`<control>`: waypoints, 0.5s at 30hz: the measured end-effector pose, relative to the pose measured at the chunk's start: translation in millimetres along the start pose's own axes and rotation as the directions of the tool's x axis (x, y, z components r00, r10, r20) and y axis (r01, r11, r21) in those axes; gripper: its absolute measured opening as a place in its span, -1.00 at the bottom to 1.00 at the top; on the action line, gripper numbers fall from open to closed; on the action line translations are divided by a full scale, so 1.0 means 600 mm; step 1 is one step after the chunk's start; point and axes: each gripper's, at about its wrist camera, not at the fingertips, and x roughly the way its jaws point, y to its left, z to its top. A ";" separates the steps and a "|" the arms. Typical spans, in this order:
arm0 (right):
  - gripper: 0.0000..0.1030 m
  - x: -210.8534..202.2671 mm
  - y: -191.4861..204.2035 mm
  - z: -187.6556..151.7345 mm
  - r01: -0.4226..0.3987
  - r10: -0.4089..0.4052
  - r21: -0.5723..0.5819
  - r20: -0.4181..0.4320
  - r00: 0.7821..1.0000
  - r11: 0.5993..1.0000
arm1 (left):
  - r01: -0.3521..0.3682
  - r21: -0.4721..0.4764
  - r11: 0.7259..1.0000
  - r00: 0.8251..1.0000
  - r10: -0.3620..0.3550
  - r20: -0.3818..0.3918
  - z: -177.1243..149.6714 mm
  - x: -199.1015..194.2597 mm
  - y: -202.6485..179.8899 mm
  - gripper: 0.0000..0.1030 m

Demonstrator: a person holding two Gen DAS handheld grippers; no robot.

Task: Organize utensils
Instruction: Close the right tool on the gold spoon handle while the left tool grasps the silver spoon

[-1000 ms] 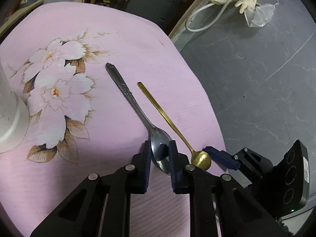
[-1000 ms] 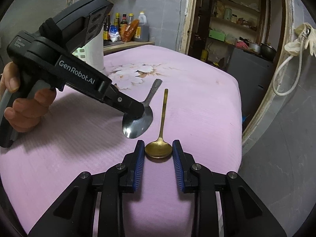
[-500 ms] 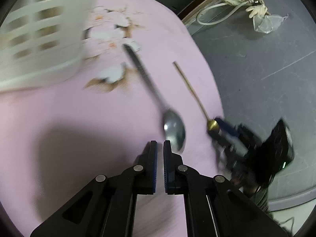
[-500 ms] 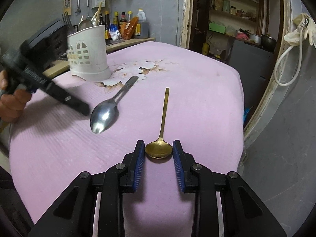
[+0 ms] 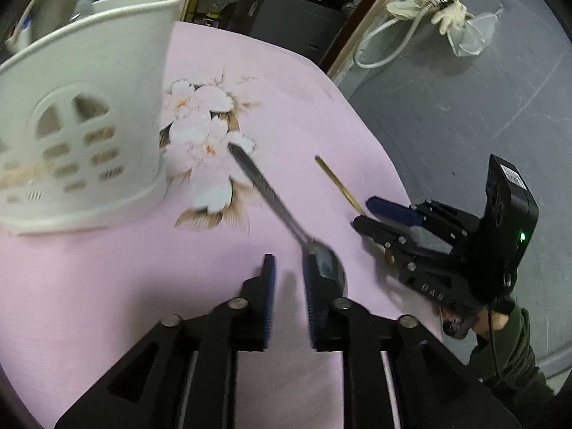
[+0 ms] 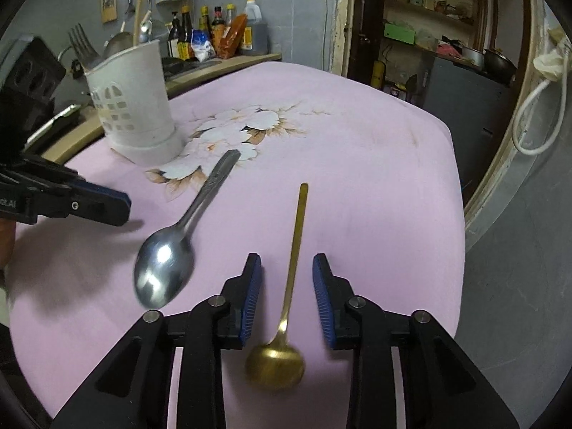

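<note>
Left wrist view shows my left gripper (image 5: 289, 286) above the pink flowered tablecloth (image 5: 107, 286); its jaws are opening and nothing is between them. The silver spoon (image 5: 279, 203) lies on the cloth, its bowl just beside the outer side of my right-hand finger, partly hidden by it, and its handle points to the printed flowers. The white utensil holder (image 5: 82, 136) stands upright on the cloth, up and to the left, with forks and other tools inside it. In the right wrist view my right gripper (image 6: 286, 289) has its jaws a little apart and closing around the thin handle of the gold spoon (image 6: 286, 321), but the pads do not touch it. The gold bowl lies nearer to the camera than the fingertips.
</note>
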 end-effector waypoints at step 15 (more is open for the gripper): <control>-0.92 -0.005 -0.020 -0.012 0.008 -0.008 0.007 0.021 1.000 1.000 | -0.214 0.085 0.973 0.968 0.222 -0.115 0.045 0.092 -0.041 -0.50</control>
